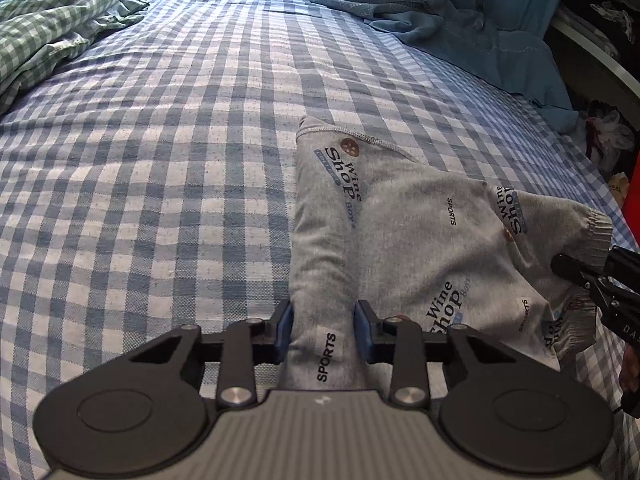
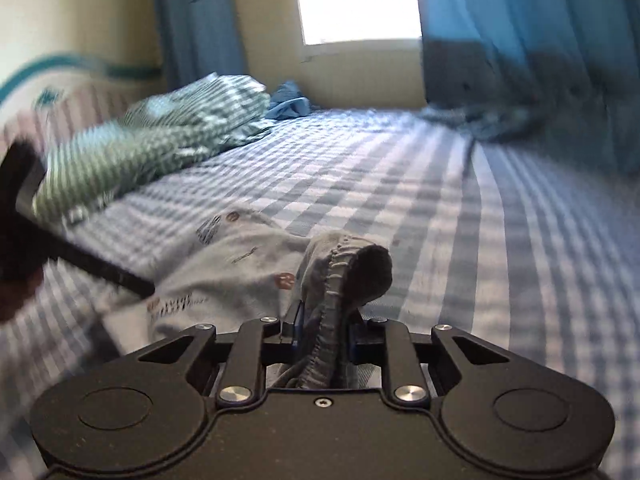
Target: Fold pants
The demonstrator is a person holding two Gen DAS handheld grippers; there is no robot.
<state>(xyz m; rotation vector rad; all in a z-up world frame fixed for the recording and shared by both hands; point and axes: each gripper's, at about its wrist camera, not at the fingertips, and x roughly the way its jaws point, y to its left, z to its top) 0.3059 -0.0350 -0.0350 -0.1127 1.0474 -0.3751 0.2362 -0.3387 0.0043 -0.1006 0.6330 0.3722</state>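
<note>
Item: pants (image 1: 404, 240), grey knit printed with "Wine Shop" and "SPORTS", lying partly bunched on the bed just ahead of both your claws; one leg runs forward from your left gripper (image 1: 323, 326), its hem at the far end, the wider body spreading off to that claw's right. Left gripper: jaws narrowed, blue pads pressed against the two sides of the leg, cloth gathered between them; held. Right gripper (image 2: 323, 330): jaws drawn close on the ribbed waistband (image 2: 340, 272), which stands up in a fold just above the pads; held, the view smeared with motion. Hazards, as judgement: your left grip takes the leg as a thick roll and not a flat edge, so a pull could let layers slide out unevenly; the waistband is pinched near its edge, so a quick swing may strip it from the pads; lifting the two ends at different rates would likely twist the garment and set a crooked crease; the bunched middle may drag on the sheet and fold under itself. Surface: bed sheet (image 1: 160, 160), blue-and-white check, soft, open ahead of and to the left of your left claw. Room: green checked bedding (image 1: 52, 20) heaped far ahead-left; blue cloth (image 1: 460, 28) crumpled far ahead-right; blue curtains (image 2: 520, 40) and a bright window (image 2: 356, 0) beyond the bed, straight ahead of your right claw.
</note>
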